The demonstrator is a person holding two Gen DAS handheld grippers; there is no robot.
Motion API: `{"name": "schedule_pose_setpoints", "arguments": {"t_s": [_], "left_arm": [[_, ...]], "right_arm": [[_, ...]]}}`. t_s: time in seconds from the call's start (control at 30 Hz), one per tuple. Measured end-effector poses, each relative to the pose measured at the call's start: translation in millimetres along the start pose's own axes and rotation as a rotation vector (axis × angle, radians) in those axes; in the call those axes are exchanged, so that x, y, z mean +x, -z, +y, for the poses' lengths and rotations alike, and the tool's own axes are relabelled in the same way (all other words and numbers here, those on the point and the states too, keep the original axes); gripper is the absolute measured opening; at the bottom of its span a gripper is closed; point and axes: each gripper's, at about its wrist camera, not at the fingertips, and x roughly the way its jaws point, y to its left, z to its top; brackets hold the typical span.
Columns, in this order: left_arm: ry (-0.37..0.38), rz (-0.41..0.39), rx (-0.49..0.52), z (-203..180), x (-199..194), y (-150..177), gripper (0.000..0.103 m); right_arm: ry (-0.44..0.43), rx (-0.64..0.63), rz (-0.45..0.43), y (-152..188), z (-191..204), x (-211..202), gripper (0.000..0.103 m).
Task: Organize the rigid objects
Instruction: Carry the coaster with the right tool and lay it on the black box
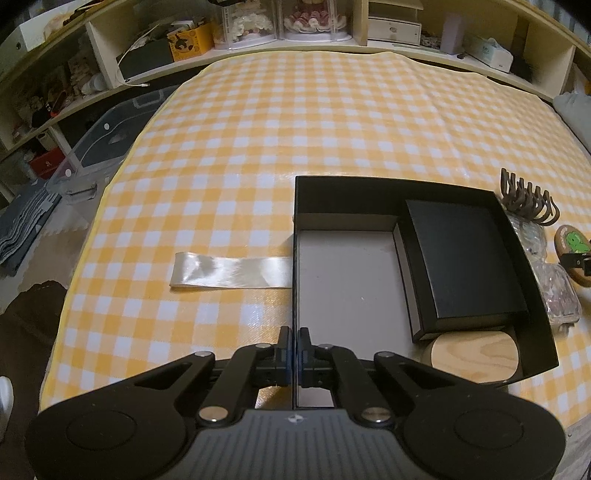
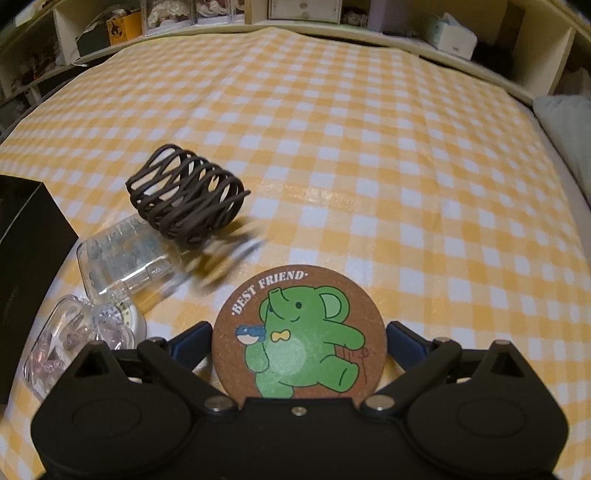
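An open black box (image 1: pixel 369 188) lies on the yellow checked cloth. Inside it are a smaller black box (image 1: pixel 465 262) and a round wooden disc (image 1: pixel 476 354). My left gripper (image 1: pixel 294 339) is shut on the box's thin left wall near its front corner. A round cork coaster (image 2: pixel 299 332) printed with a green elephant sits between the right gripper's (image 2: pixel 299 330) widely spread fingers, whose blue pads (image 2: pixel 192 339) press against its edges. The left wrist view shows the coaster (image 1: pixel 572 243) tilted at the far right, beyond the box.
A brown hair claw (image 2: pixel 184 195) and two clear plastic cases (image 2: pixel 122 254) (image 2: pixel 74 339) lie between the coaster and the black box (image 2: pixel 26 258). A cream ribbon (image 1: pixel 229 271) trails left from the box. Cluttered shelves (image 1: pixel 258 29) line the far edge.
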Motion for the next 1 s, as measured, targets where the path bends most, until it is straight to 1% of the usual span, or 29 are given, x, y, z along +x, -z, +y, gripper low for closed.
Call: {"name": "schedule_pose_setpoints", "arguments": {"t_s": [0.1,0.27,0.37,0.5,0.7,0.8,0.9,1.0], "left_arm": [[0.000,0.001,0.001,0,0,0,0.002],[-0.008,0.007,0.011,-2,1,-1,0.002],[-0.016,0.012,0.020,-4,2,-2,0.003],[-0.019,0.014,0.026,-5,3,-3,0.003],[-0.025,0.015,0.036,-6,3,-2,0.003],[-0.025,0.015,0.038,-7,3,-2,0.003],[-0.025,0.016,0.038,-7,3,-2,0.003],[-0.025,0.015,0.038,-6,3,-2,0.003]], "right_arm": [[0.002,0.030,-0.022,-5,-5,-11,0.100],[-0.032,0.091,-0.120,-14,-9,-39,0.100],[-0.072,0.088,-0.181,-21,0,-57,0.100],[-0.169,0.098,-0.227,-29,28,-75,0.100],[-0.308,-0.038,-0.269,-33,100,-91,0.100],[-0.366,-0.111,-0.278,-33,129,-99,0.100],[-0.401,-0.193,-0.272,-33,156,-97,0.100],[-0.409,-0.264,-0.264,-29,174,-92,0.100]]}}
